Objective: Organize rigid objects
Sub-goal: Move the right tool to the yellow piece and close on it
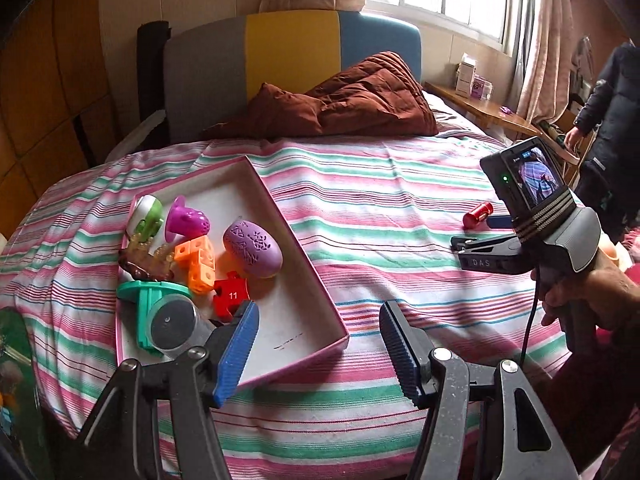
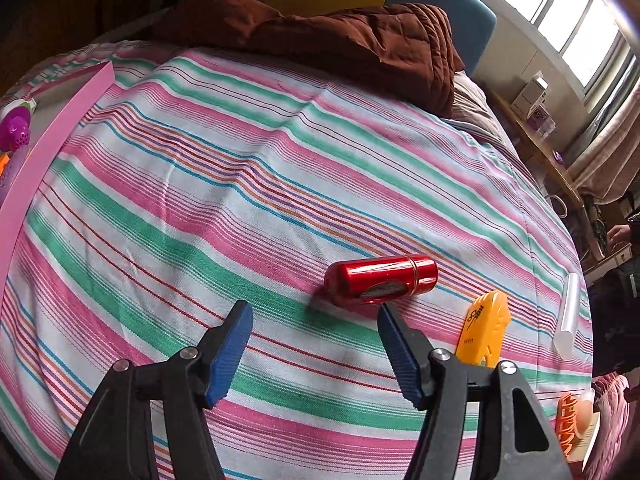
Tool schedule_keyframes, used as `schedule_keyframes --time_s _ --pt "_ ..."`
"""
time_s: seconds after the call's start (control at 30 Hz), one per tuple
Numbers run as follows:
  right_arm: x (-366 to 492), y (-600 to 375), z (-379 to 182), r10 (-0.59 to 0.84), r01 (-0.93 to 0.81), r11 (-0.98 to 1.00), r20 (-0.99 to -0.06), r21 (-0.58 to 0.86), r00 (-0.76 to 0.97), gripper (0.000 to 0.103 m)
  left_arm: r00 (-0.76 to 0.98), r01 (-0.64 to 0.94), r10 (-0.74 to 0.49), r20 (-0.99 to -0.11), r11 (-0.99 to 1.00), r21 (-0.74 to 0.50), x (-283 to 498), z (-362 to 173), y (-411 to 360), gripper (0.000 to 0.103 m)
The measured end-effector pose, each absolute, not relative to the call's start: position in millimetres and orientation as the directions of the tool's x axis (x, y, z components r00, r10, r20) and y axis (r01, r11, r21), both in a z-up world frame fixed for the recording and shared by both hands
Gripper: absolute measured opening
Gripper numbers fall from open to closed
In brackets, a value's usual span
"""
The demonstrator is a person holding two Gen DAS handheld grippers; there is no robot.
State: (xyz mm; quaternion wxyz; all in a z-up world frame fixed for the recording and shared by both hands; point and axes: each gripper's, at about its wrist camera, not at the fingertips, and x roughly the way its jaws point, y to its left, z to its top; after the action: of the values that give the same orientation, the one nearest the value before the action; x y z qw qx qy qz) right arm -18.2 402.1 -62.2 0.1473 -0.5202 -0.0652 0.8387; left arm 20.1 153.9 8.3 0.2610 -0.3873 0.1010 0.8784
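Toys, among them a purple egg (image 1: 253,249) and orange blocks (image 1: 197,263), lie in the pink tray (image 1: 316,280) on the striped bedspread (image 2: 200,184). Left gripper (image 1: 318,350) hovers open and empty at the tray's near corner. Right gripper (image 2: 316,354) stands open, empty, just short of the red cylinder (image 2: 380,280); a yellow tool (image 2: 484,328) lies beside it.

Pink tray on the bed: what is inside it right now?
The pink tray holds a purple oval case, orange cubes, a red puzzle piece, a magenta cup, a green-white toy and a teal piece. What lies beneath that pile is hidden.
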Motion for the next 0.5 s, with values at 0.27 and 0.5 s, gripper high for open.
schedule_keyframes --time_s 0.27,0.5 --pt "-20.9 402.2 -61.7 0.322 -0.180 -0.946 -0.853 -0.271 -0.410 0.066 -0.549 -0.541 0.386 -0.742 -0.840 -0.036 21.3 2.9 154.3 0.064" --pt "-20.0 410.9 -50.3 0.244 -0.216 -0.963 -0.867 -0.163 -0.434 0.063 -0.538 -0.526 0.375 -0.755 -0.849 -0.047 14.7 -2.6 152.3 0.064"
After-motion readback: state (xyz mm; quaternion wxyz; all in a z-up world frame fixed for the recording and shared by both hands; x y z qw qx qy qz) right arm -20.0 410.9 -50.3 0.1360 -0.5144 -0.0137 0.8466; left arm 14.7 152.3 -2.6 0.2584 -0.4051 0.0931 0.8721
